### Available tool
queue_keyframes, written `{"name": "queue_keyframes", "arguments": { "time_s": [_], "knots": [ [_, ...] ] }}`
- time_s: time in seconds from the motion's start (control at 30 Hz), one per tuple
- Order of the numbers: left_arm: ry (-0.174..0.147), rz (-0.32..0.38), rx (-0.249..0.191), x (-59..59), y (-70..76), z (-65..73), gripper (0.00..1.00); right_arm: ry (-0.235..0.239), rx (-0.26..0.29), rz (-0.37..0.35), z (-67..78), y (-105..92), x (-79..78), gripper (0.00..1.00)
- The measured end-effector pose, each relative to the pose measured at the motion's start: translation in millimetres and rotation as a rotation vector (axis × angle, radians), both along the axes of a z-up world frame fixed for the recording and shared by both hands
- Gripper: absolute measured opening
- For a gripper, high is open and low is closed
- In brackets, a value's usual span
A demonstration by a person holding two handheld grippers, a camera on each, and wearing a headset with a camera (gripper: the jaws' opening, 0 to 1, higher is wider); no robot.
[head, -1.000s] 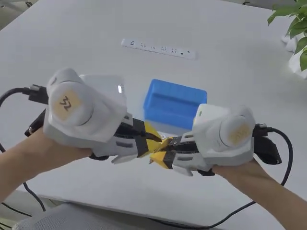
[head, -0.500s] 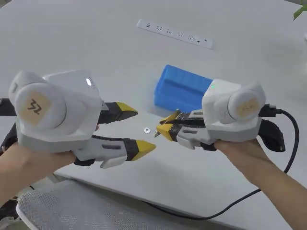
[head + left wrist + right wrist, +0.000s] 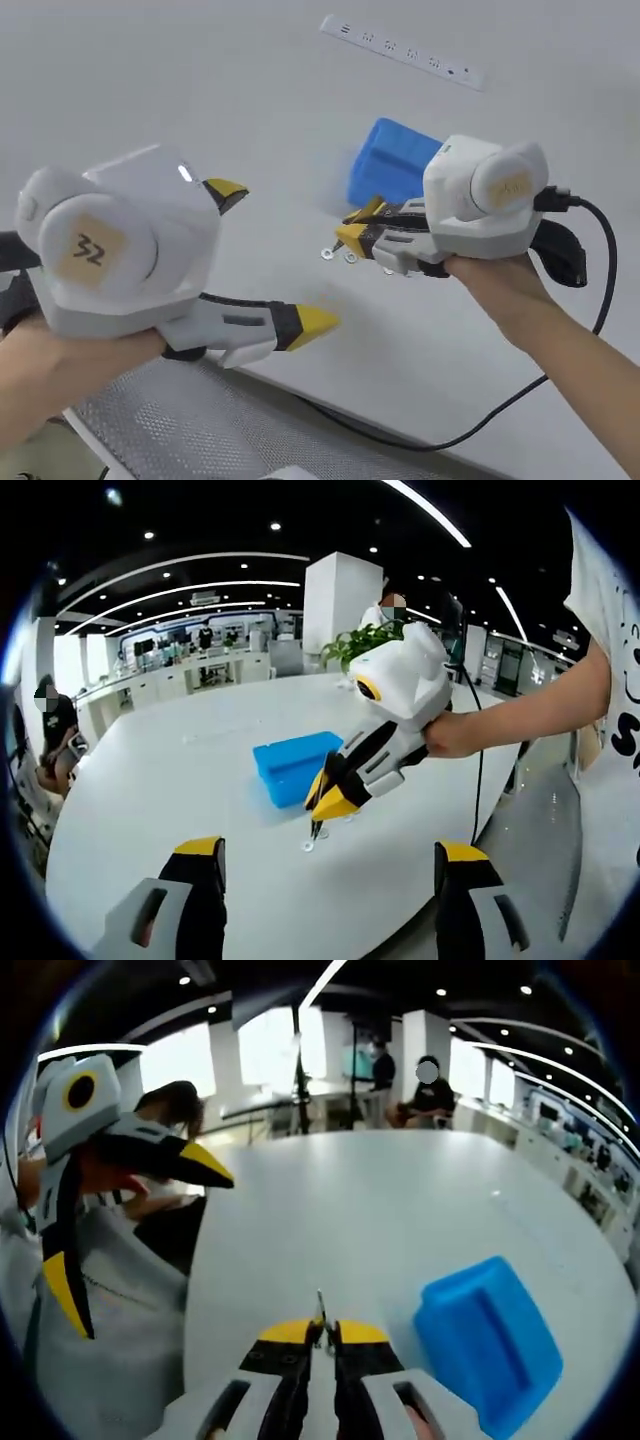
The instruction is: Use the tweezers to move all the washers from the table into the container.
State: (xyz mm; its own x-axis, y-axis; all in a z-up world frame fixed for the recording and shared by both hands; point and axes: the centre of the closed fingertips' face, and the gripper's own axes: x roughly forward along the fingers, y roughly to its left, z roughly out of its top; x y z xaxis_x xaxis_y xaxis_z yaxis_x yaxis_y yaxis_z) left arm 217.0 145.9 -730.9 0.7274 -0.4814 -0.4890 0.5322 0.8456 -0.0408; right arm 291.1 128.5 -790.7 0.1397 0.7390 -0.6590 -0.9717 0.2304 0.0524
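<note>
The table [image 3: 200,90] spreads white under both claws. The left claw [image 3: 268,255] is held nearest the camera in the head view, its two yellow-tipped jaws spread wide with nothing between them. The right claw [image 3: 352,238] sits ahead and to the right of it, well apart. Its jaws are pressed together on the tweezers [image 3: 321,1310], whose thin point sticks out just past the yellow tips and aims down at the table.

The blue container [image 3: 395,170] stands just behind the right claw and far beyond the left one. In the right gripper view it lies to the right of the closed jaws. A white power strip [image 3: 405,52] lies past the container, well away from both claws.

Two washers [image 3: 327,254] lie on the table at the tweezers' point, one just left of the right claw's tips and the other [image 3: 350,258] under them. Whether the point touches either cannot be told. In the left gripper view a washer lies on the table in the gap between the open left jaws, just below the tweezers' point.

A second ago the two claws met tip to tip in front of the container. Half a second ago the left jaws were already open and close beside the right tips, with one washer showing between them. Now the left claw has drawn back and two washers show.
</note>
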Motion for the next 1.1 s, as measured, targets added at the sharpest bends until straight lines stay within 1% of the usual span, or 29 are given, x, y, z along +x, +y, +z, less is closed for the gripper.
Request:
{"name": "queue_keyframes", "arguments": {
  "time_s": [0.07,0.13,0.17,0.2,0.23,0.27,0.33,0.4,0.43,0.47,0.53,0.57,0.63,0.73,0.8,0.87,1.0,1.1],
  "knots": [
    [0.012,0.015,0.001,0.1,0.3,-4.5,0.91,0.013,-0.007,0.004,-4.3,1.6,-0.1,0.04],
    [0.011,0.023,0.005,0.4,0.0,-6.5,0.93,0.025,-0.022,0.009,-8.9,2.4,-0.2,0.04],
    [0.012,0.029,0.007,1.0,0.5,-7.5,0.94,0.023,-0.025,0.011,-10.7,3.3,0.1,0.04],
    [0.018,0.043,0.015,2.0,2.1,-9.3,0.95,0.025,-0.026,0.015,-11.8,3.8,0.0,0.04],
    [0.016,0.062,0.02,3.9,4.4,-9.9,0.99,0.03,-0.029,0.015,-13.1,4.4,0.3,0.04],
    [0.007,0.076,0.034,5.9,7.6,-9.5,0.99,0.03,-0.03,0.014,-13.7,4.9,0.7,0.04],
    [-0.005,0.096,0.041,8.0,11.3,-8.5,0.99,0.028,-0.032,0.019,-14.6,5.9,1.3,0.04],
    [-0.003,0.099,0.033,8.3,11.7,-9.4,0.99,0.034,-0.036,0.025,-16.7,7.0,1.0,0.04],
    [0.006,0.105,0.029,8.3,12.4,-12.1,0.99,0.035,-0.039,0.026,-17.7,7.2,0.8,0.04],
    [0.008,0.106,0.03,8.2,12.5,-13.2,0.99,0.036,-0.043,0.029,-18.9,7.3,0.5,0.04],
    [0.01,0.108,0.044,7.1,12.6,-17.6,0.99,0.033,-0.05,0.032,-20.1,6.6,0.6,0.04],
    [0.013,0.108,0.058,6.2,13.0,-19.8,0.99,0.032,-0.051,0.032,-20.5,6.5,0.5,0.04],
    [0.018,0.099,0.067,4.9,12.3,-21.9,0.99,0.03,-0.054,0.032,-21.0,5.7,1.1,0.04],
    [0.017,0.1,0.065,4.6,11.9,-23.9,0.99,0.039,-0.046,0.025,-20.9,6.4,1.6,0.04],
    [0.006,0.11,0.06,5.4,12.3,-25.1,0.99,0.031,-0.045,0.029,-21.6,6.8,2.1,0.04],
    [0.016,0.112,0.066,4.8,13.4,-27.3,0.99,0.035,-0.042,0.025,-21.6,7.4,2.6,0.04],
    [0.012,0.111,0.062,5.1,13.0,-26.7,0.99,0.028,-0.042,0.025,-21.6,6.6,3.9,0.04],
    [0.012,0.11,0.072,5.3,12.2,-28.9,0.99,0.03,-0.035,0.019,-20.9,5.9,5.1,0.04]
  ]
}}
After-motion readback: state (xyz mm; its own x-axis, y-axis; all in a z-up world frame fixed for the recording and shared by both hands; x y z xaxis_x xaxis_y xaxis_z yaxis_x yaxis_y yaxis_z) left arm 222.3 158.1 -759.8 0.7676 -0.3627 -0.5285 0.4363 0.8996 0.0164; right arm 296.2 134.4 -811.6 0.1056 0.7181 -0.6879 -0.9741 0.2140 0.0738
